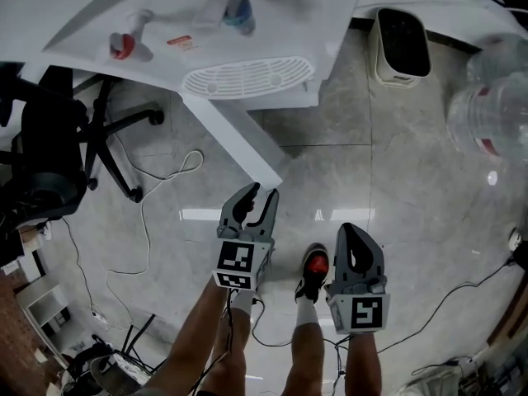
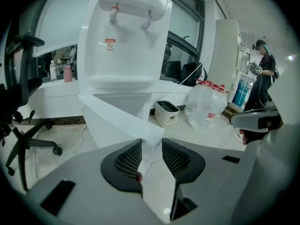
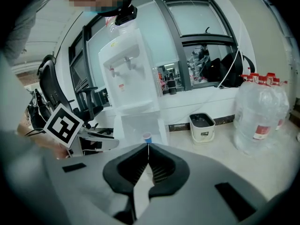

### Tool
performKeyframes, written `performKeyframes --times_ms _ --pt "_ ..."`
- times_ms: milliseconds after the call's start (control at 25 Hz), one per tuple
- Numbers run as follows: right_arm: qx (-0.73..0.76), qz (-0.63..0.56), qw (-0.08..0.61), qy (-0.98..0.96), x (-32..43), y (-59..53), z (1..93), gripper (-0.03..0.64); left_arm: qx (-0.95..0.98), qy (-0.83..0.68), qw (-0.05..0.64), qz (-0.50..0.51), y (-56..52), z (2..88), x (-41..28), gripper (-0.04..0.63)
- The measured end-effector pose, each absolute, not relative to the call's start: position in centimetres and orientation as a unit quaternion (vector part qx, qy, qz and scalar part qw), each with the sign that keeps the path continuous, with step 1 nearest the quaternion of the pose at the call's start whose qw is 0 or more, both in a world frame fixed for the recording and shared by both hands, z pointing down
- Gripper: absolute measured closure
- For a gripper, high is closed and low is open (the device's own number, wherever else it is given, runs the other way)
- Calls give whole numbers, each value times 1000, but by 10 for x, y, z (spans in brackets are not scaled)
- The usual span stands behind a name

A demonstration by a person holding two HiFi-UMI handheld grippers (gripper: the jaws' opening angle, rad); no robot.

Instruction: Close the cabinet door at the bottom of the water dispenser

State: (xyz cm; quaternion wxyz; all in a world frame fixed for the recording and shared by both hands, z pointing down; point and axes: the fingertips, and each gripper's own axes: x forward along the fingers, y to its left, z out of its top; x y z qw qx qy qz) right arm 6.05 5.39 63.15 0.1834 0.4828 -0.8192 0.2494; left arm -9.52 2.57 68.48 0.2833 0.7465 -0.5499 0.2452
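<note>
The white water dispenser (image 1: 247, 77) stands ahead of me, red and blue taps on top. Its bottom cabinet door (image 1: 235, 134) is swung out toward me across the floor. My left gripper (image 1: 257, 198) is at the door's free end. In the left gripper view the door (image 2: 117, 121) runs down between the jaws of the left gripper (image 2: 151, 156), which stand apart on either side of its edge; no pad visibly presses on it. My right gripper (image 1: 356, 258) hangs lower right, away from the door, and in its own view this gripper (image 3: 148, 146) is shut on nothing.
A white bin (image 1: 402, 44) sits right of the dispenser, with large water bottles (image 1: 491, 106) further right. A black office chair (image 1: 49, 155) stands left, a cable (image 1: 165, 172) loops on the floor, and my shoe (image 1: 313, 271) is between the grippers. Another person (image 2: 265, 69) stands far off.
</note>
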Motion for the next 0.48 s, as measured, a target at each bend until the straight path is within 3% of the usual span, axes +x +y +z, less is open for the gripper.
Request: performKeyframes --times_ms 480 --pt "499 253 174 -810 83 28 636 598 757 -547 261 245 -16 686 -64 457"
